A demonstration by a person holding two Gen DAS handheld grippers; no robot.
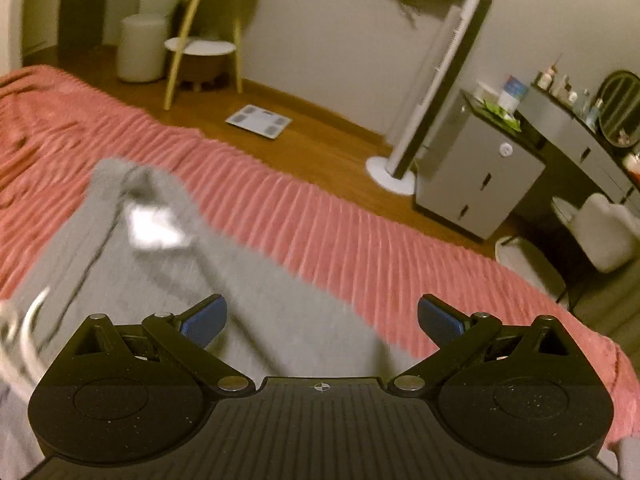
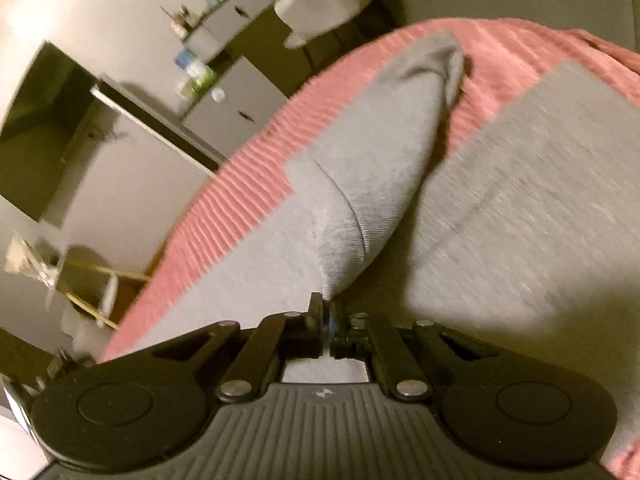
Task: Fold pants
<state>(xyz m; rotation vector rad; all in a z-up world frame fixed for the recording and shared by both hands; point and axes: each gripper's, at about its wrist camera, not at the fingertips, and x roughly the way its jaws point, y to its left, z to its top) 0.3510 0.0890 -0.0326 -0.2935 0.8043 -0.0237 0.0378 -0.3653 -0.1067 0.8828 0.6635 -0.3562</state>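
Grey pants (image 2: 384, 152) are drawn across a pink ribbed bedspread (image 2: 224, 200) as a fold is made.

A pinch of the fabric is held between the fully closed fingers of the right gripper (image 2: 325, 314), with a lifted ridge of cloth running away from it; the left gripper (image 1: 322, 320) is seen with its blue-padded fingers spread wide and nothing between them, above the pants (image 1: 224, 312) lying on the bed. Only a small pinch appears to be gripped, so it could be pulled free by the drag of the cloth, or the layers underneath could be bunched instead of laid flat. Both views are smeared by motion; a white patch (image 1: 156, 228) on the fabric cannot be identified, and the waistband and full outline of the garment are cut off.
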